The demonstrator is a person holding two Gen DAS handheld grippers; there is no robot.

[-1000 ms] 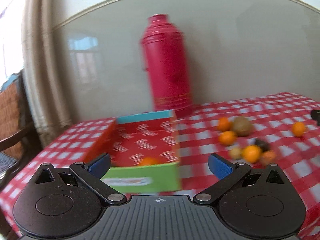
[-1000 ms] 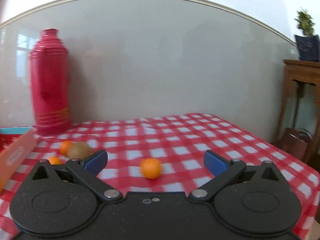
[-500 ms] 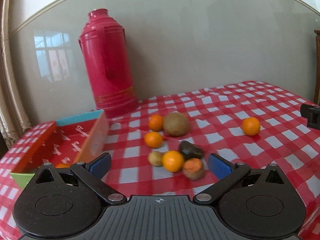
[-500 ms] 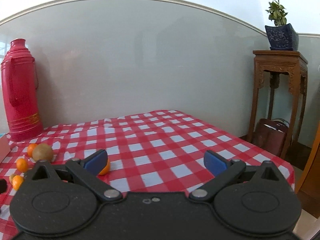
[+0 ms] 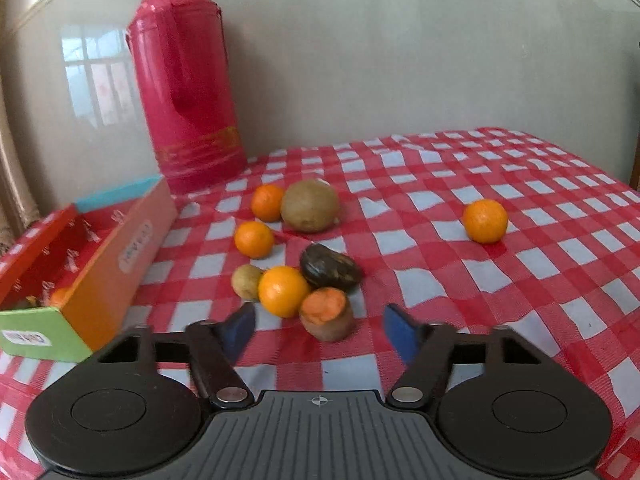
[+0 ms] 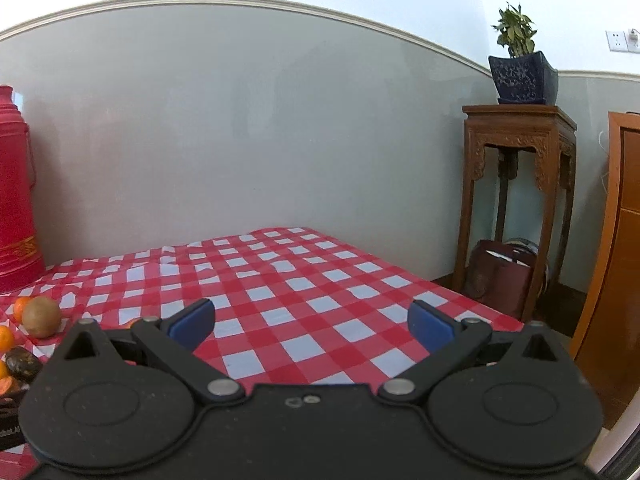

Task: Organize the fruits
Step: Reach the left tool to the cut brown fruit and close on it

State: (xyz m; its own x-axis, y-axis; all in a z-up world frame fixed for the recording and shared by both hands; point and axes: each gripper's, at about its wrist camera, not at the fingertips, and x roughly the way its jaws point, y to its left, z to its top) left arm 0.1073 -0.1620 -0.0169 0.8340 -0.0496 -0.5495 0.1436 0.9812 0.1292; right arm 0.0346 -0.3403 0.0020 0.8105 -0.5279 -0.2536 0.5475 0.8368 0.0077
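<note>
From the left wrist, the view now faces the fruit cluster at mid-frame, where a second ago it faced the box [image 5: 100, 264], and the left gripper [image 5: 320, 330] is closing its blue fingers [image 5: 239, 330] with nothing pressed between them yet; the cut orange-fleshed piece [image 5: 327, 314] sits just ahead of the gap, so I judge this is the next pick-up for the box. Counted here: four whole oranges loose on the checked surface [image 5: 460, 280], namely one in the cluster [image 5: 283, 290], two further back [image 5: 254, 239] [image 5: 267, 202] and a lone one at the right [image 5: 485, 221]; one large kiwi-like fruit [image 5: 310, 206], one small greenish-brown fruit [image 5: 247, 281], one dark fruit [image 5: 330, 268], one cut piece, and one red thermos [image 5: 188, 80] at upper left. The box at the left edge already holds at least one orange item [image 5: 60, 296], partly hidden. From the right wrist, the view has swung right, away from the lone orange, so most fruit is out of frame; only the kiwi-like fruit and some neighbours show at the lower left. The right gripper [image 6: 312, 326] has its fingers spread wide and empty over bare cloth, with one wooden stand [image 6: 520, 200] carrying one potted plant [image 6: 520, 68] at the right
</note>
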